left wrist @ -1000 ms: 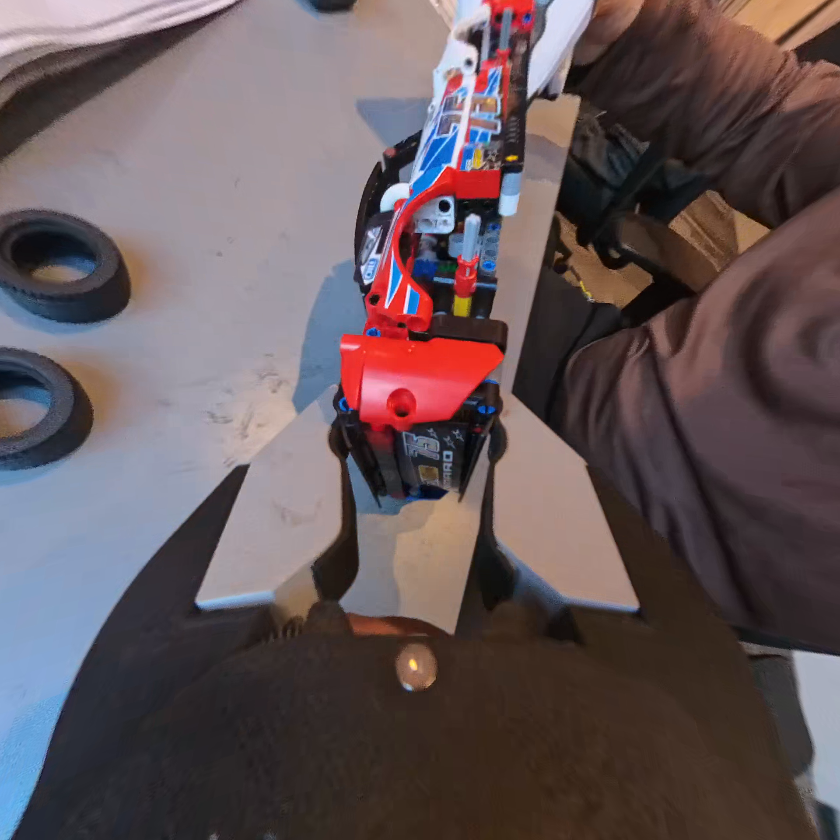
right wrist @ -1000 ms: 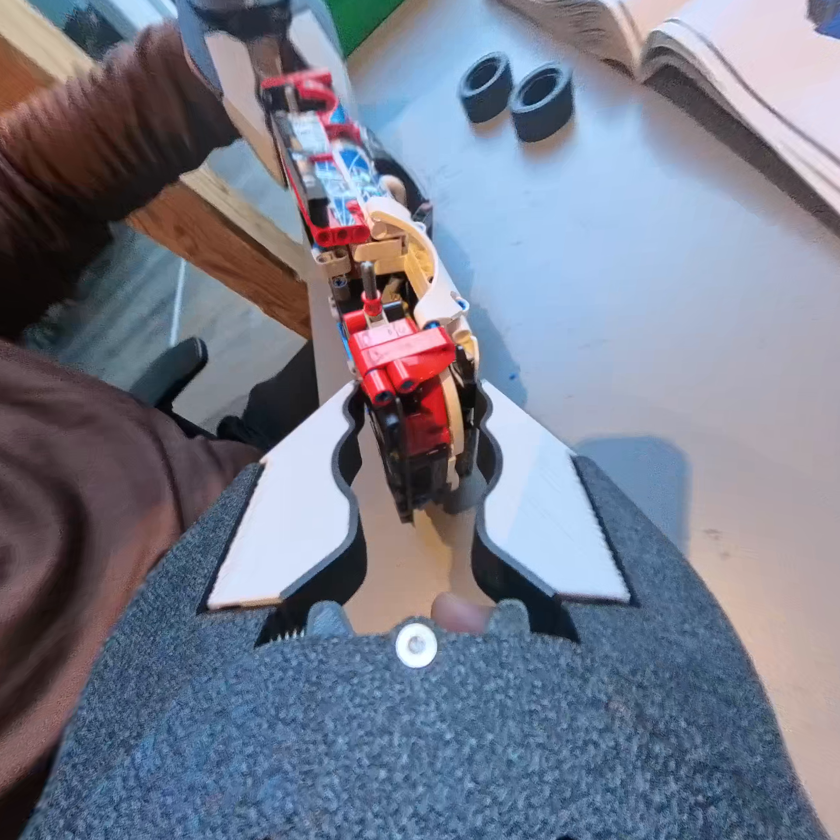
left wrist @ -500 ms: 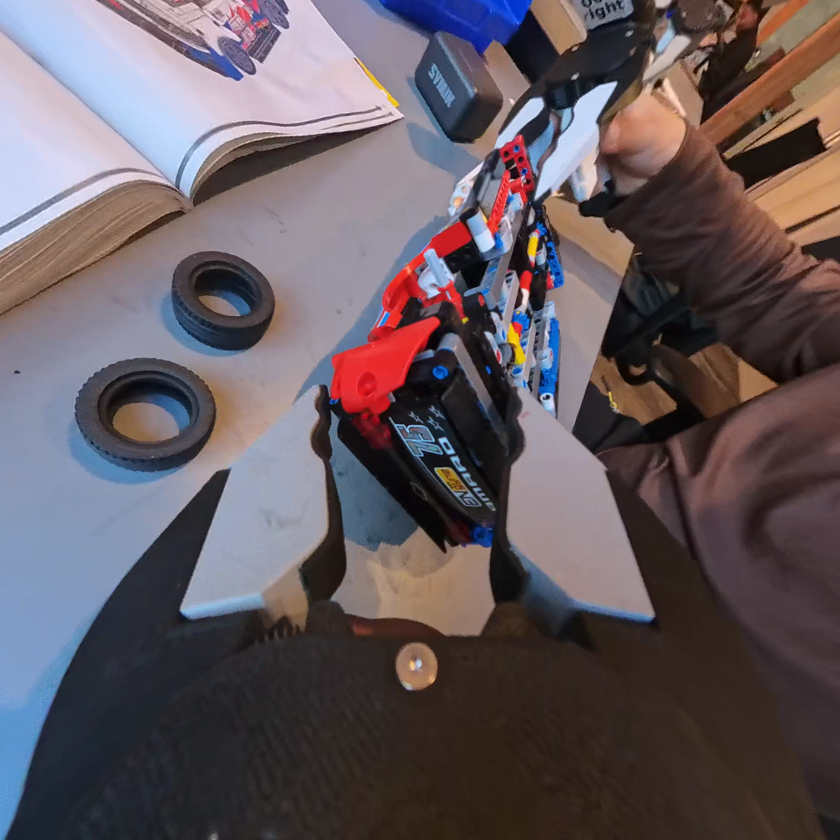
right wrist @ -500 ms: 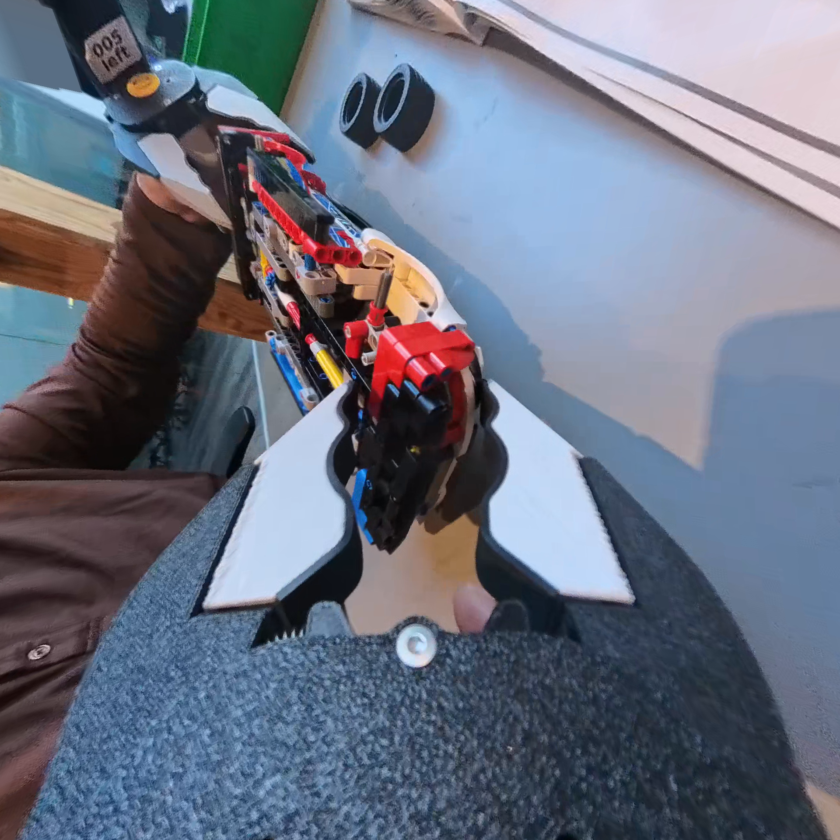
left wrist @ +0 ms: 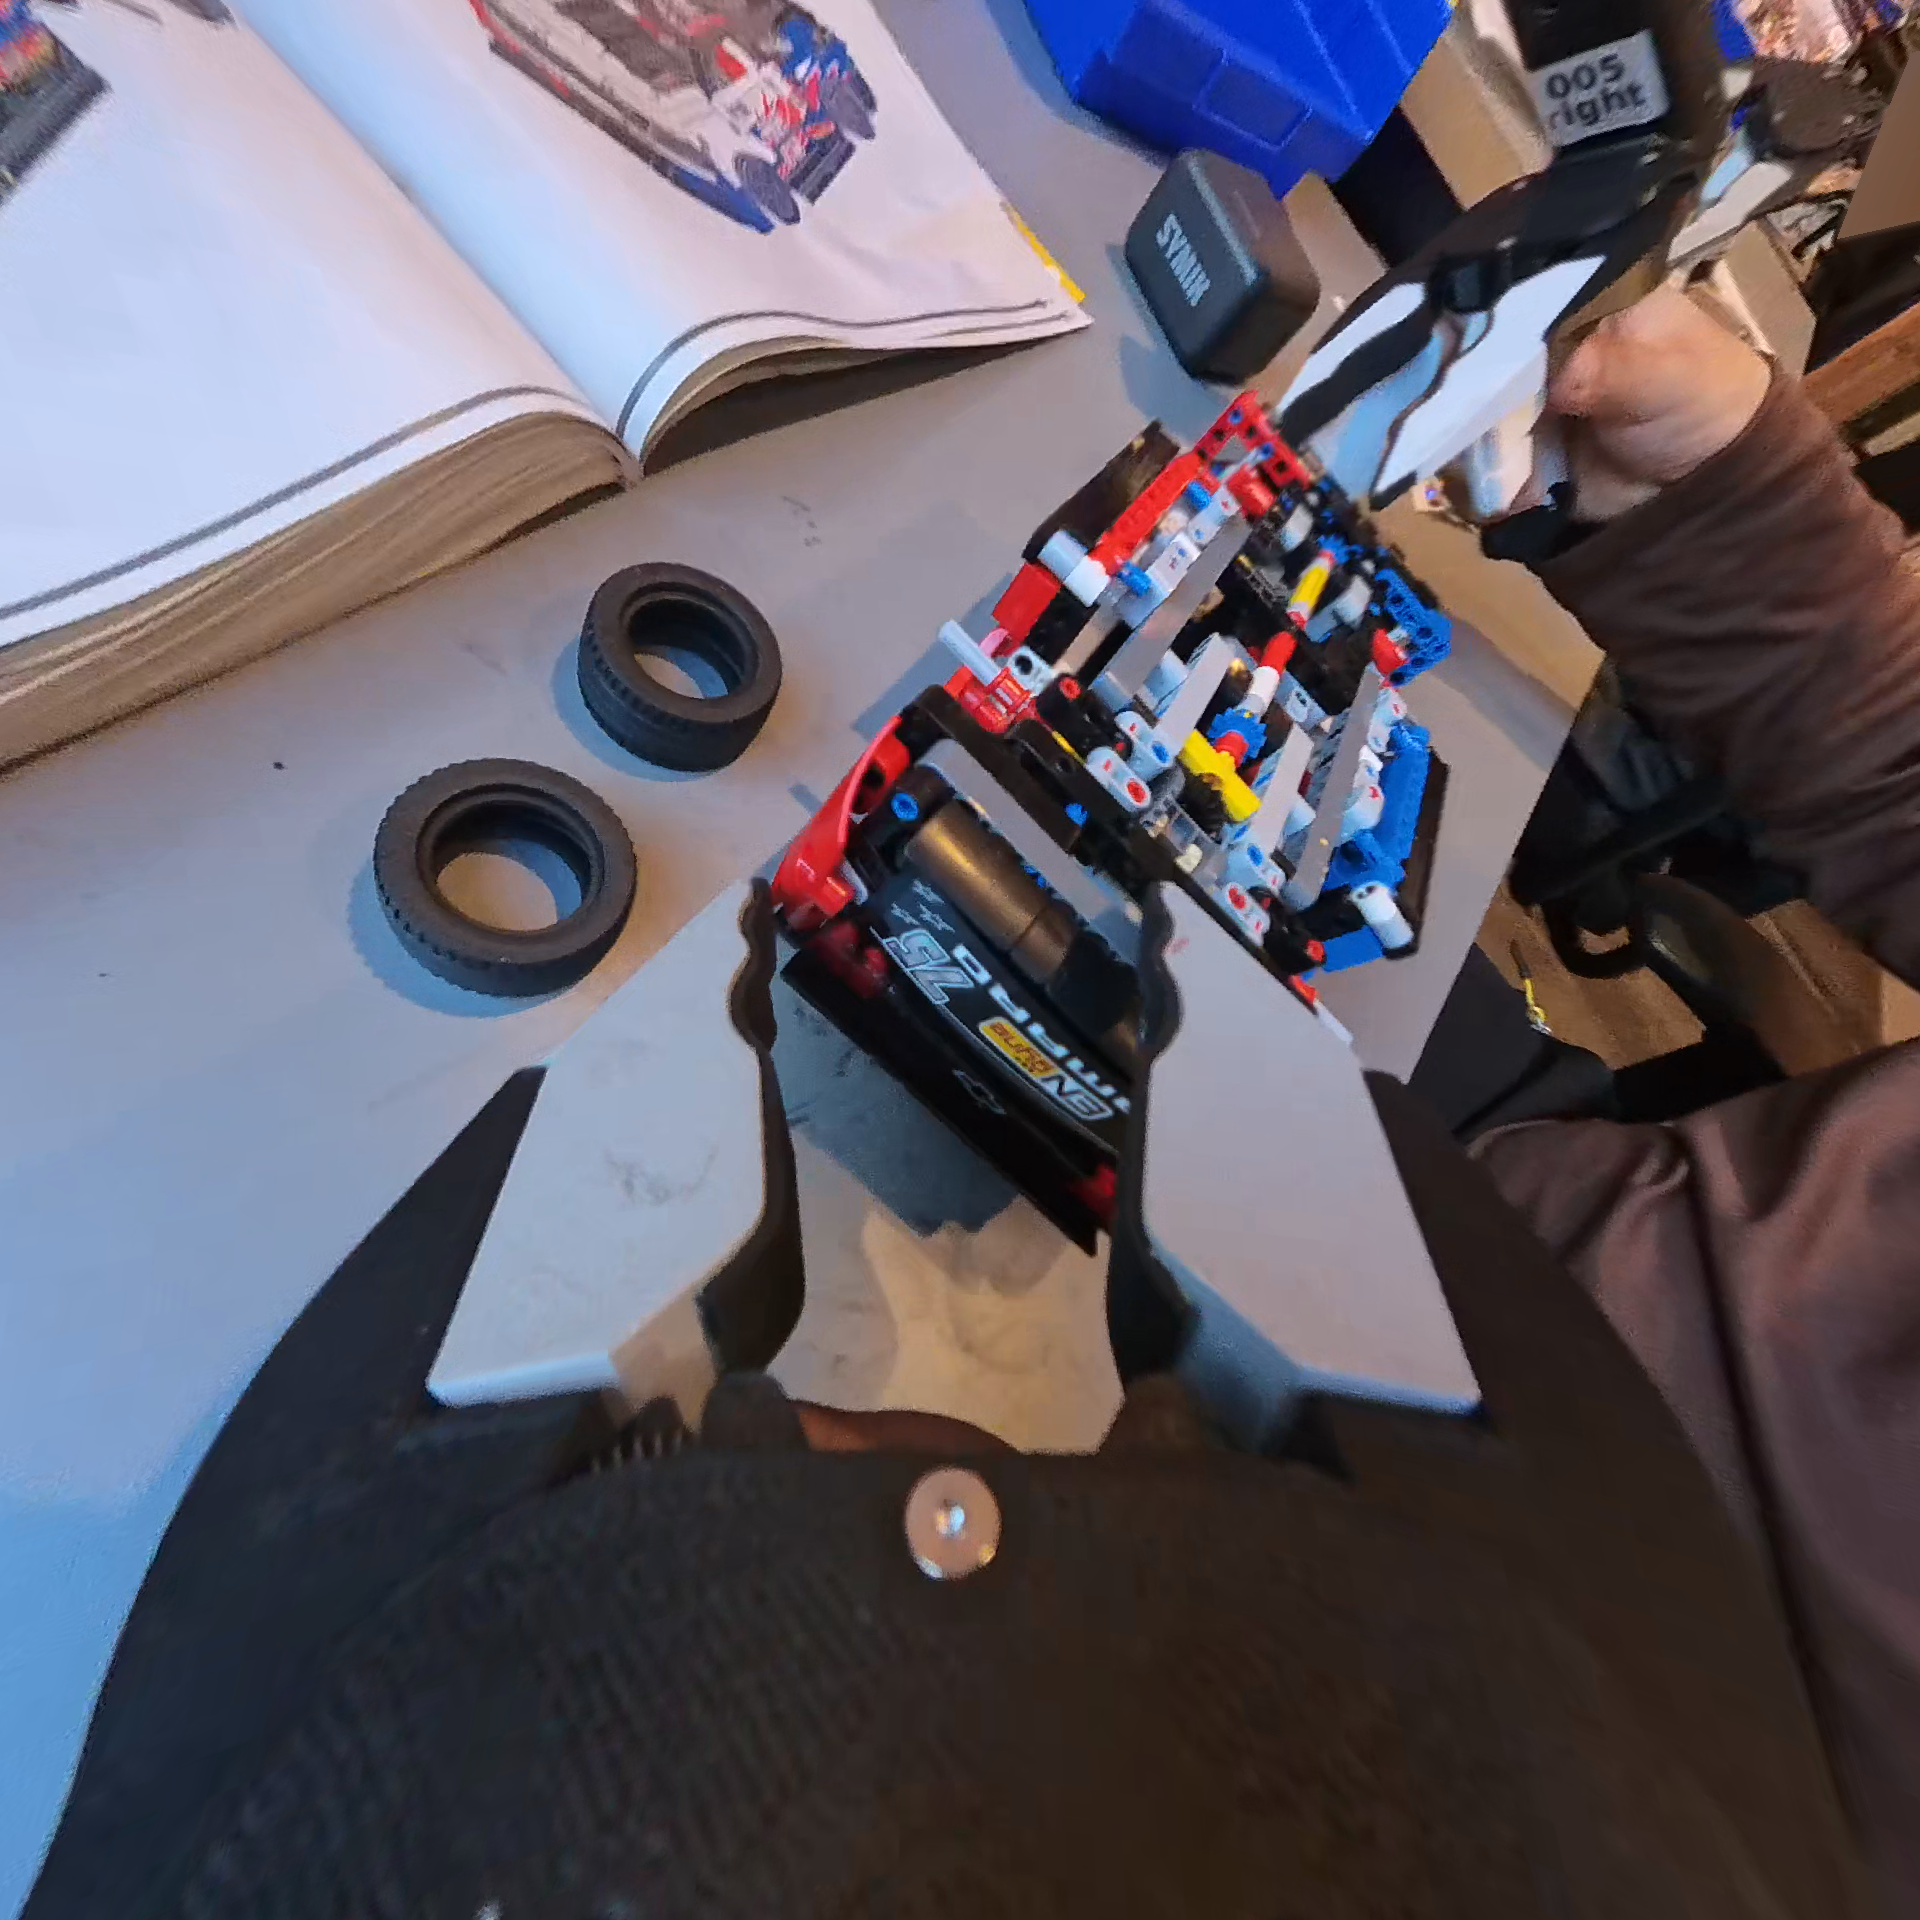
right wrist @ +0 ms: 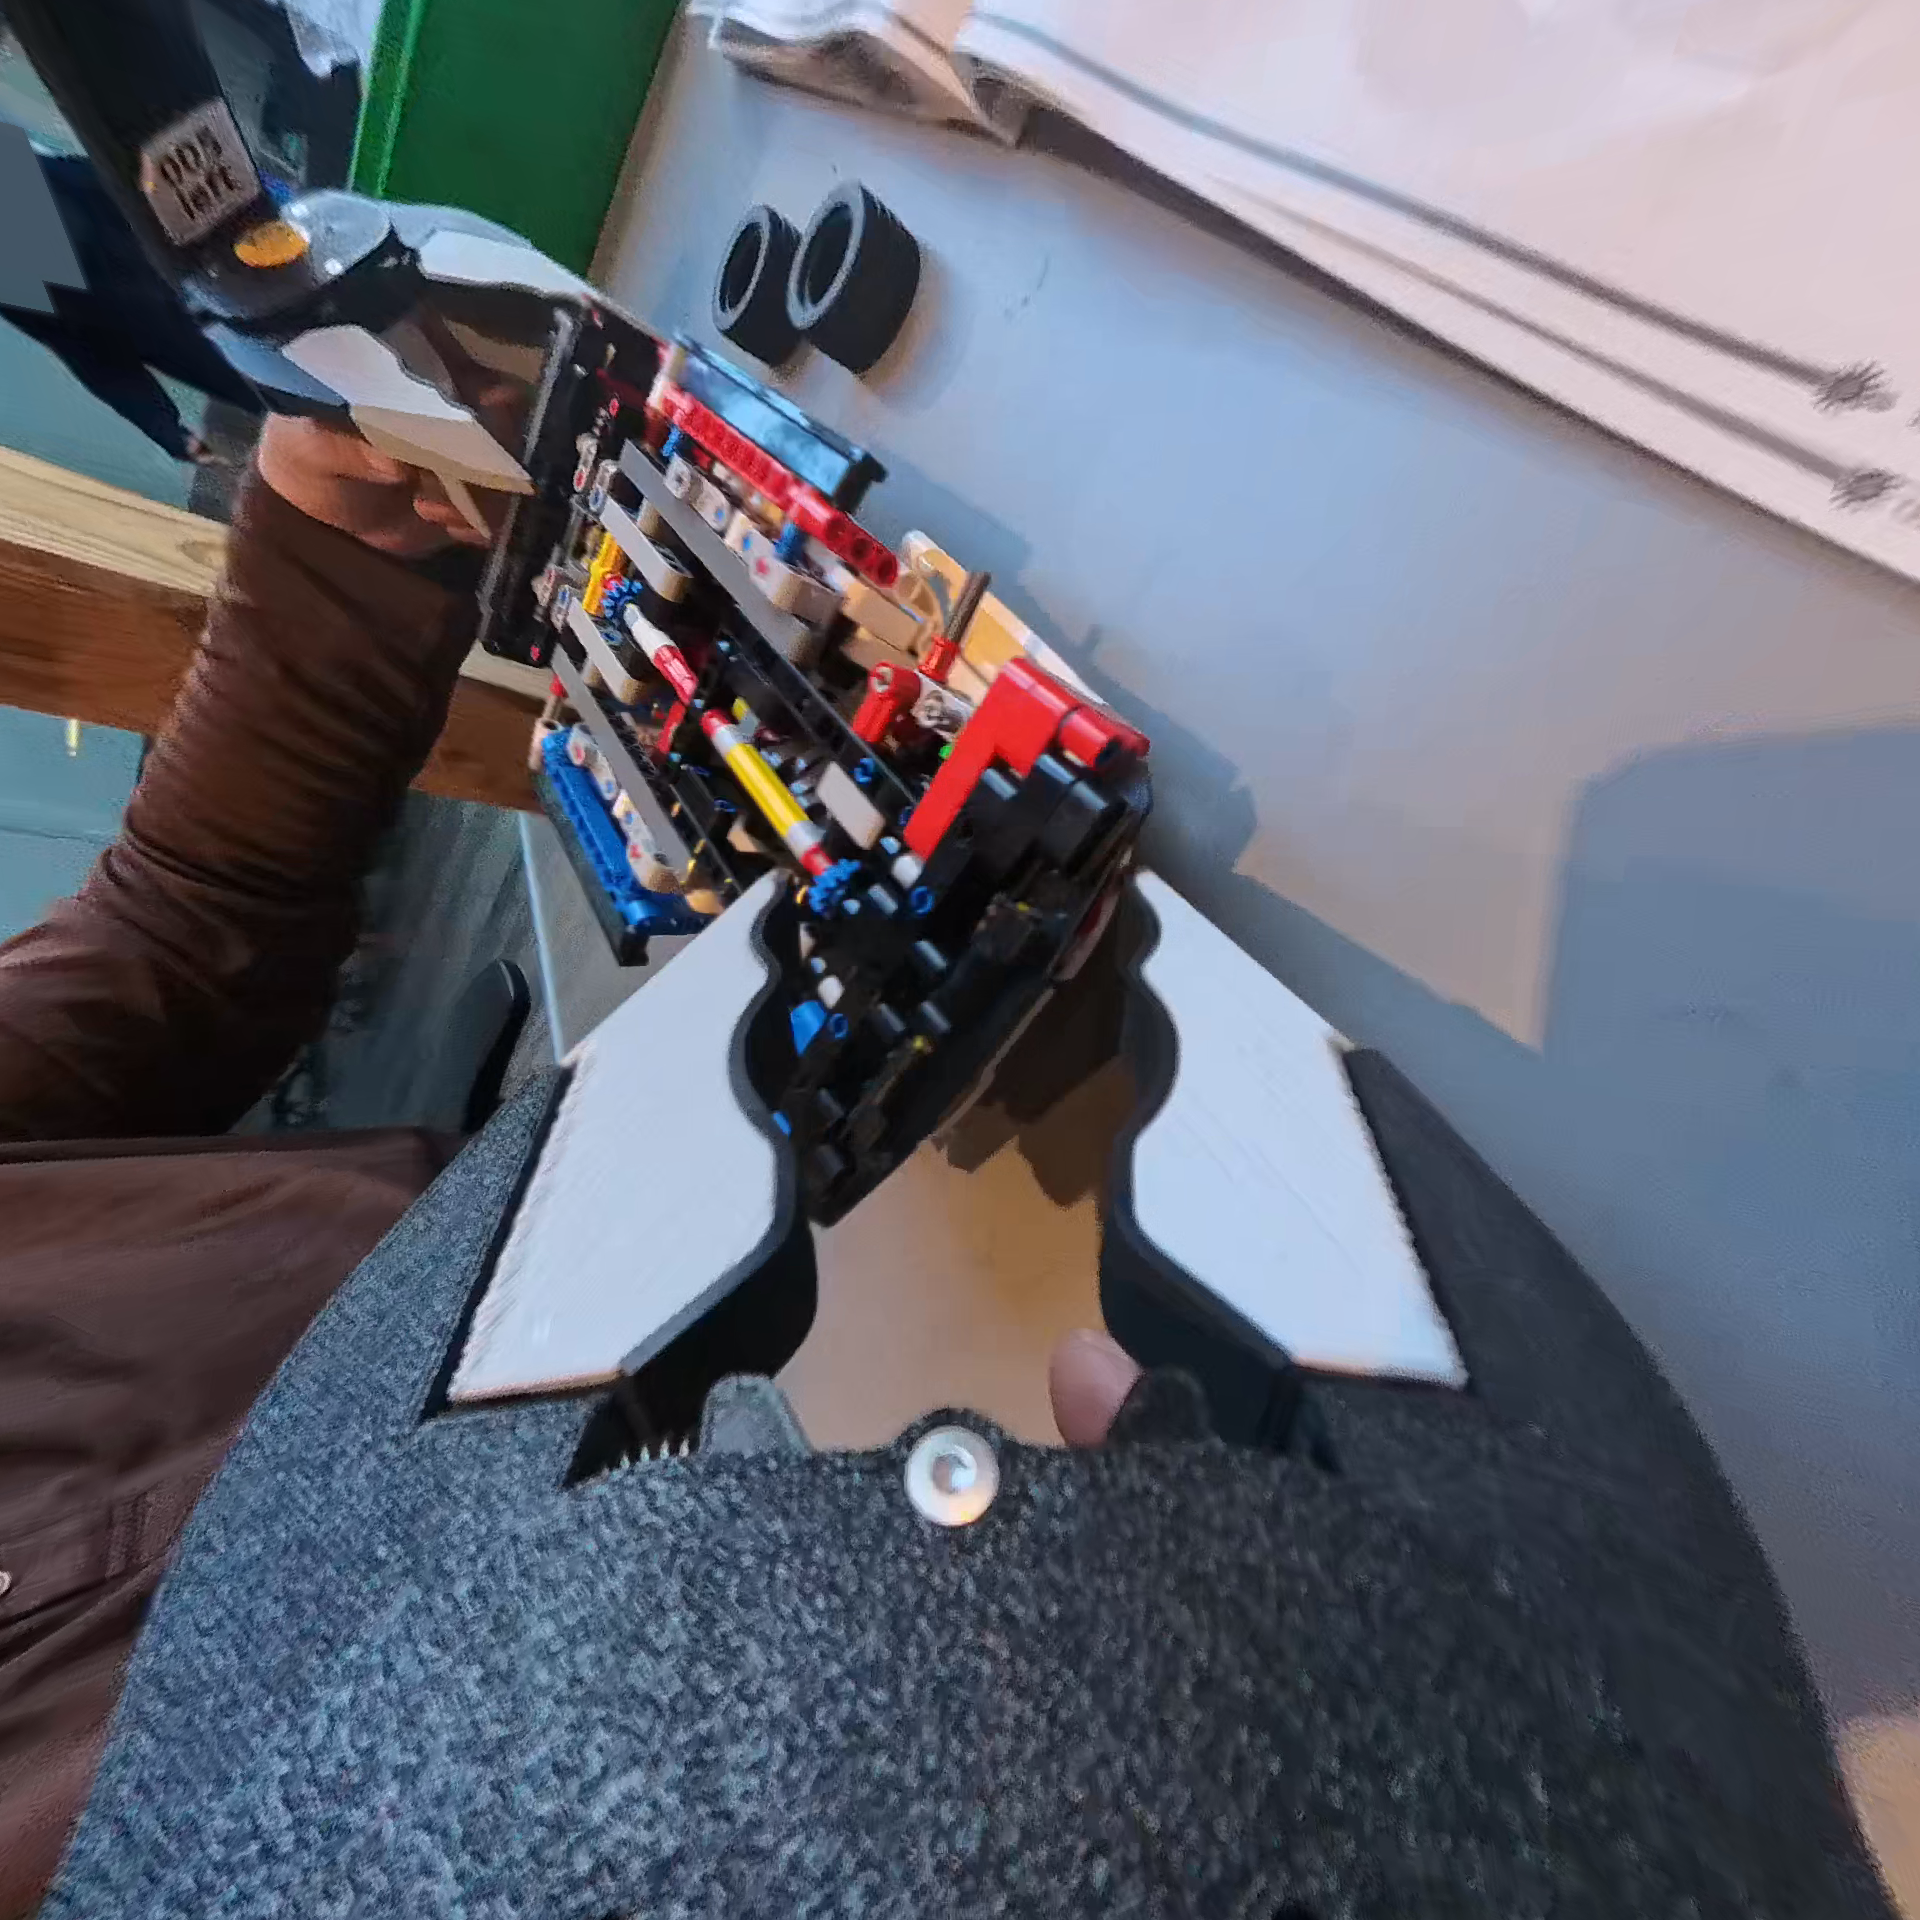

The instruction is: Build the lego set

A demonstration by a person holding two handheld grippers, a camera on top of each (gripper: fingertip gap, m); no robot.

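As seen from both wrist views, grey table matt and scuffed, lit in patches with hard shadows. Beyond its near edge, wooden beam and green panel; cluttered room past the far corner, details too blurred to tell.

On the table: open instruction book, thick, pages up, at the far side. Just in front of it, nearer tyre and farther tyre, both black, lying flat, close together but apart. Blue bin at the far corner, with small black box just beside it.

Lego model raised over the table's edge and tilted steeply on its side, with beams, axles and gears of the underside exposed. Contact with the table: cannot tell.

Left gripper pinching the model's black end panel, fingers pressed against either side. Right gripper clamped likewise on the opposite end, among black and red parts. Each gripper also visible far off in the other's view, at the model's far end, gripped by a hand in a brown sleeve.

Obstructions: model and sleeve blocking most of the ground beyond the table edge in the left wrist view; model and fingers hiding the table directly beneath in both. Tyres and book well clear of the model.
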